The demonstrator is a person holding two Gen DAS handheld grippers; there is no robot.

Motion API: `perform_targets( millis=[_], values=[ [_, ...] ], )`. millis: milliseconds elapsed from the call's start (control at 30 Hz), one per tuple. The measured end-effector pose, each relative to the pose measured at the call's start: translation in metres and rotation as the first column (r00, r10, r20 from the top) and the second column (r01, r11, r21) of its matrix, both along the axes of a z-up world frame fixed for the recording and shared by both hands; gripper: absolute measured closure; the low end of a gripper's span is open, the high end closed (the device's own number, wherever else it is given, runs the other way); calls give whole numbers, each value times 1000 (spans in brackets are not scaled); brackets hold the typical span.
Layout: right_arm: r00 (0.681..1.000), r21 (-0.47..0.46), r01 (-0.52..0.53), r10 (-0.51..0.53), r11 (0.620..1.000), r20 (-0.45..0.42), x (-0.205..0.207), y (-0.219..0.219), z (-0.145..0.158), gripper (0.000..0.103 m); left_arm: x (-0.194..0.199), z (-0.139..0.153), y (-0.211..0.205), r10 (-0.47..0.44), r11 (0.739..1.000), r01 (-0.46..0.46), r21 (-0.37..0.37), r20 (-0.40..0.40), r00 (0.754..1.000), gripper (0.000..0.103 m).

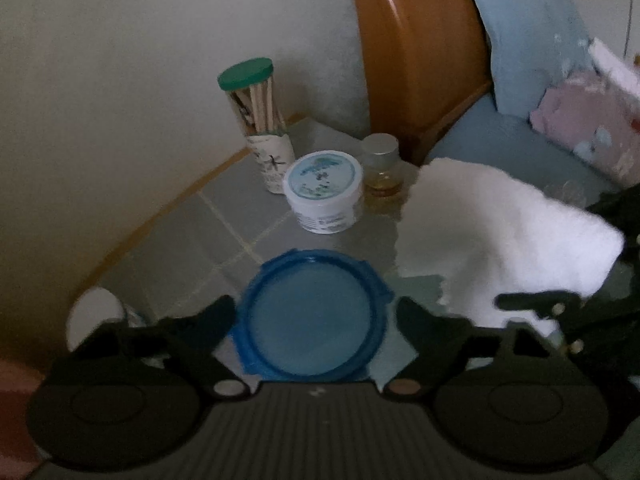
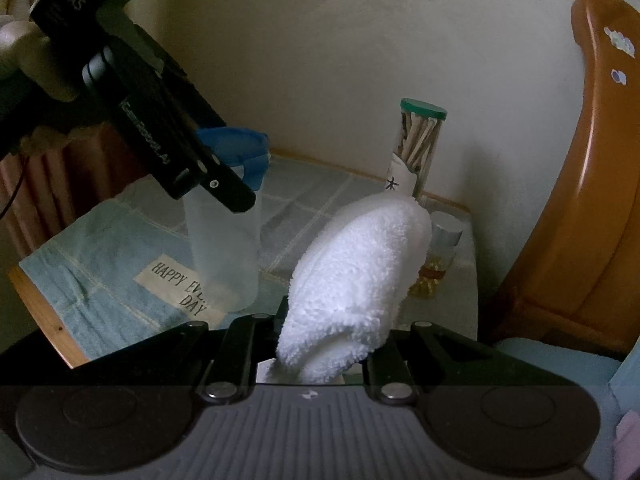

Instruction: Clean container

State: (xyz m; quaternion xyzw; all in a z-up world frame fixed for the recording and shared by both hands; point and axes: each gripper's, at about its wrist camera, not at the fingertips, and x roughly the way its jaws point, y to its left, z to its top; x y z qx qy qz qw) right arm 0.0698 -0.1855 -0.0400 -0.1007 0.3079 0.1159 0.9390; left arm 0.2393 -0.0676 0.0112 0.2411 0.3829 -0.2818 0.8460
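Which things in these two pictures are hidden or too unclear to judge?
- Container inside: left wrist view, blue lid covers it.
- Left claw contact with the container: left wrist view, blurred.
- Right claw tips: right wrist view, white cloth wraps them.
- Small glass bottle: right wrist view, cloth partly hides it.

A bedroom at home: wooden headboard [image 1: 416,52] at one o'clock, pillows [image 1: 520,48] beside it, tiled bedside table [image 1: 192,240] below.

white cloth [image 2: 352,276] clamped, lidded container [image 2: 224,248] left

Translucent container [image 2: 224,248] upright on table, blue lid [image 1: 312,314] closed, white fluffy cloth [image 2: 352,288] just beside
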Motion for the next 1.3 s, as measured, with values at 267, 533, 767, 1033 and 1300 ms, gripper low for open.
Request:
perform_targets(
  millis=[267,533,767,1033,1300],
  values=[
    [1000,25,-4,4,1000,-11,5,-4,-3,86,7,4,7,-160,987,161,27,-21,987,25],
    [999,8,-28,28,1000,-29,18,-2,-3,86,14,6,11,-410,909,411,66,-29,911,25],
    [998,3,-55,55,998,-41,22,6,-3,85,25,8,16,-494,867,495,52,-47,868,25],
    [993,-123,-121,119,985,-20,19,19,-5,86,23,4,17,-493,866,495,71,-40,869,25],
    [986,-373,-149,168,916,17,11,37,-10,86,26,4,20,-455,889,456,49,-30,890,25]
  ],
)
